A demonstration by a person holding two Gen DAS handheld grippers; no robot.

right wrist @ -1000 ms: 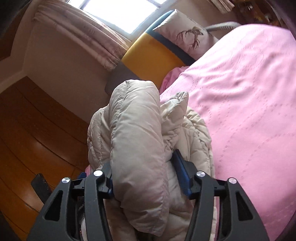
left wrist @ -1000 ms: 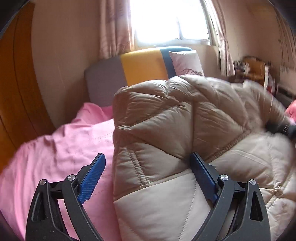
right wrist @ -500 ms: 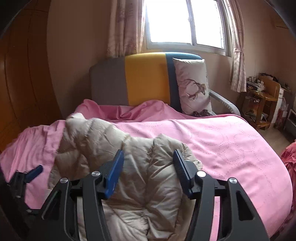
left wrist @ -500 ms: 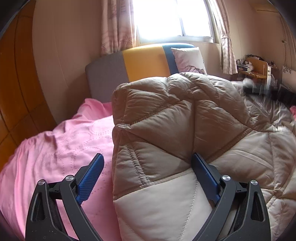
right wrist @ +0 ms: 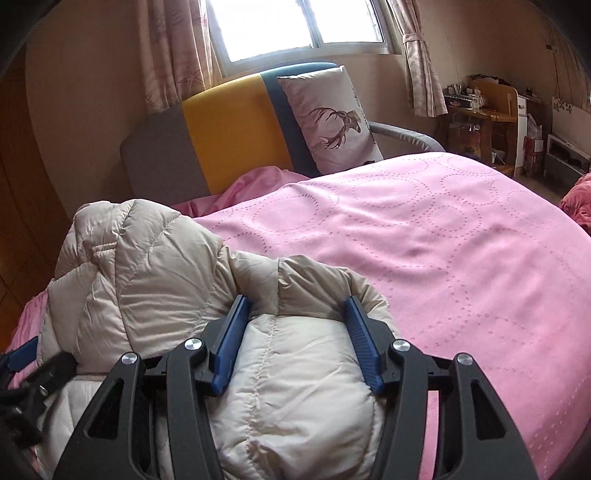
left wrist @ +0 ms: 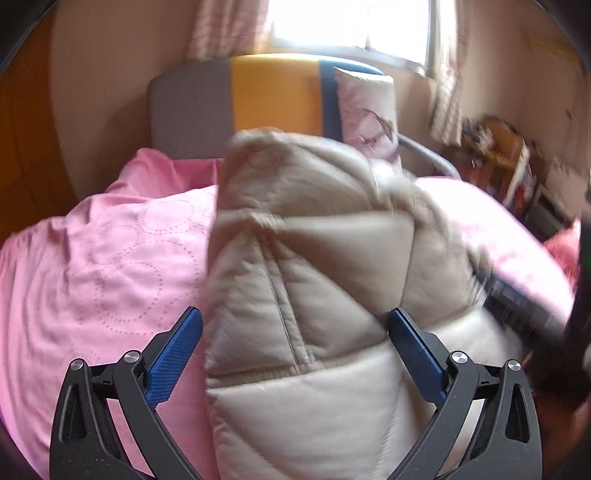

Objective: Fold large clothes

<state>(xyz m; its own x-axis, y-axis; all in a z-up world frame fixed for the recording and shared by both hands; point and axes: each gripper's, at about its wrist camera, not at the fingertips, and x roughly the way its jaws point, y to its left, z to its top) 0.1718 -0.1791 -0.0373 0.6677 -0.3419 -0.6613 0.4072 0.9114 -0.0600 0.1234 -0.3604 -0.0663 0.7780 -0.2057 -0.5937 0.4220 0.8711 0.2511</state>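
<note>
the left gripper stands at its widest, its blue pads spread well apart; a padded fold of the beige quilted coat rises between them, the right-hand pad touching the fabric while the left-hand pad stands clear of it, so nothing is clamped. the right gripper sits about half spread and its jaws are opening at this moment, with a puffy roll of the same coat bulging between the two blue pads, which still lie against the fabric on both sides. in the left wrist view the right gripper shows only as a dark blurred shape at the coat's right edge. the coat lies bunched on the pink bedspread, toward the side of the bed nearest the wooden wardrobe, with one thick fold standing up and the rest heaped below it. beyond the coat, at the head of the bed, a grey, yellow and blue headboard stands under a bright window with patterned curtains. a white cushion with a deer print leans against the headboard, and past the bed's far side a cluttered wooden desk stands by the wall.
</note>
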